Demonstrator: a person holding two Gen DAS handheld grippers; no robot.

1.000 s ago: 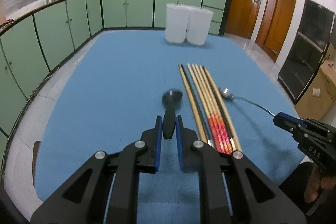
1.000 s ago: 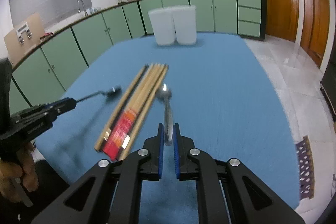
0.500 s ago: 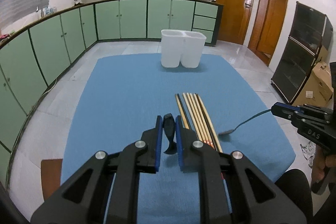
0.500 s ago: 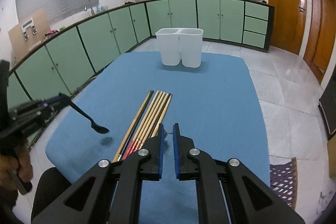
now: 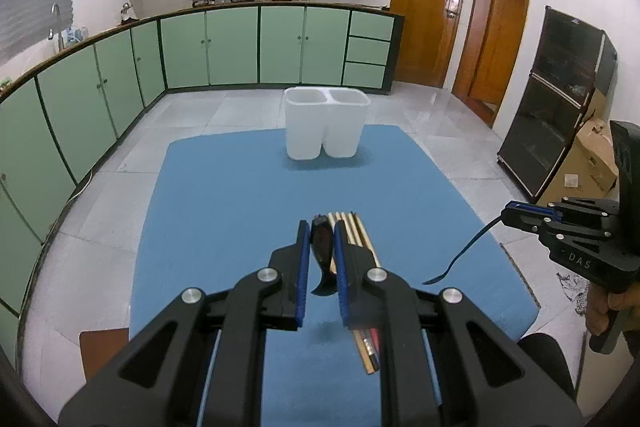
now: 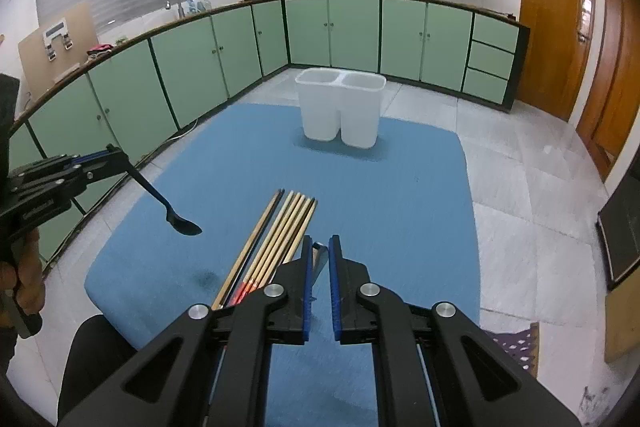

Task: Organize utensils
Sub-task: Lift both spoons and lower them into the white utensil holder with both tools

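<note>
Both spoons are up off the blue worktop (image 5: 224, 211); the left hand-held gripper (image 5: 322, 259) is clenched on a dark spoon (image 6: 180, 223), the right hand-held gripper (image 6: 318, 267) on a metal spoon (image 5: 460, 259); chopsticks (image 6: 280, 231) lie below; next, I judge, comes carrying them to the white two-compartment holder (image 6: 340, 111) and dropping them in.

The left gripper (image 5: 322, 227) is clamped on a black spoon (image 5: 322, 259), bowl hanging down between the fingers (image 5: 303, 267). Beneath it chopsticks (image 5: 352, 227) lie on the blue worktop (image 5: 224, 207). At the right, the right gripper (image 5: 505, 214) pinches a spoon handle (image 5: 460, 259), bowl down. A white twin bin (image 5: 325, 127) stands at the far edge.
</note>
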